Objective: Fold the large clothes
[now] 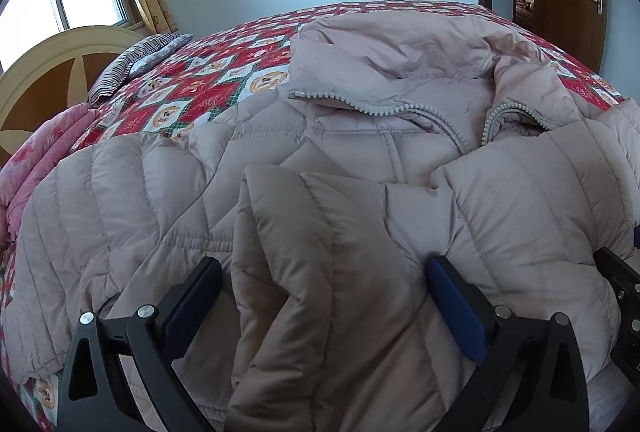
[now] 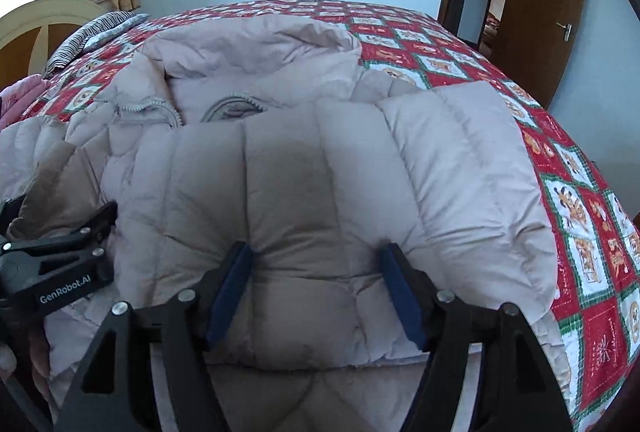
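Observation:
A pale pink quilted puffer jacket [image 1: 360,104] lies spread on the bed, zipper open and hood toward the far side. In the left wrist view a sleeve [image 1: 320,232] folded over the body lies between the wide jaws of my left gripper [image 1: 320,268]; the fabric shows no pinch creases there. In the right wrist view the other sleeve [image 2: 320,172] is folded across the jacket [image 2: 260,64]. My right gripper [image 2: 316,250] has its blue pads pressed into that sleeve's puffy end, which bulges and puckers between them. The left tool's black frame [image 2: 52,272] shows at the left edge.
The bed has a red patchwork bedspread [image 1: 192,88] [image 2: 580,232]. A striped pillow [image 1: 136,60] and a pink folded quilt [image 1: 36,160] lie on the left by the rounded headboard [image 1: 48,72]. A brown door [image 2: 548,12] stands open at the far right.

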The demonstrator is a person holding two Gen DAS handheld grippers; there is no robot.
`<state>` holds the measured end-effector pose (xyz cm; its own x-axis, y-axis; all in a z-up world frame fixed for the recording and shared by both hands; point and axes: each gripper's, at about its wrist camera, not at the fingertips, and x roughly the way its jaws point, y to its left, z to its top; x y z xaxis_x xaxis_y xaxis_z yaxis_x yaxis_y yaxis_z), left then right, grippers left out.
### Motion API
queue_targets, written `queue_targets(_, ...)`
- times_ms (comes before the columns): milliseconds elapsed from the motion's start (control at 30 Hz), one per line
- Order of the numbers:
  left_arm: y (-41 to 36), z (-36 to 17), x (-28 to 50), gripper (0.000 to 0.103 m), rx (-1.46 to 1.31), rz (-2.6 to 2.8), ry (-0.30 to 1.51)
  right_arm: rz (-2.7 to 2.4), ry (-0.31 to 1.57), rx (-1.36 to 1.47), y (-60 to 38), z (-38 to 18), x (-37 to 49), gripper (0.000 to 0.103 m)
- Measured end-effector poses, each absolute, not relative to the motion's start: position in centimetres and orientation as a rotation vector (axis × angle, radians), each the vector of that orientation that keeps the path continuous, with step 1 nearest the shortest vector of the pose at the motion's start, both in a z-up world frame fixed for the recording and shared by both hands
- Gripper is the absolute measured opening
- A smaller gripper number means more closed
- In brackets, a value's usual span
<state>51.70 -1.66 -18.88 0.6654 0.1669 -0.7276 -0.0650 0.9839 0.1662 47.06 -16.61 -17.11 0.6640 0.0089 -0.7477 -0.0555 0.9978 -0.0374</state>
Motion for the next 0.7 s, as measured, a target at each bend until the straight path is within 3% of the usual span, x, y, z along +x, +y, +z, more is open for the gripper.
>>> queue_targets(433,-1.2,-18.2,51.8,0.102,0.117,0.111,0.851,0.001,0.835,-0.1,-16.0,-17.7,46.8,0.075)
queue_targets(700,3.9,-12.1,46.3,0.102,0.154,0.158,0.708,-0.001,0.822,-0.092,-16.1,-17.8,46.7,0.076)
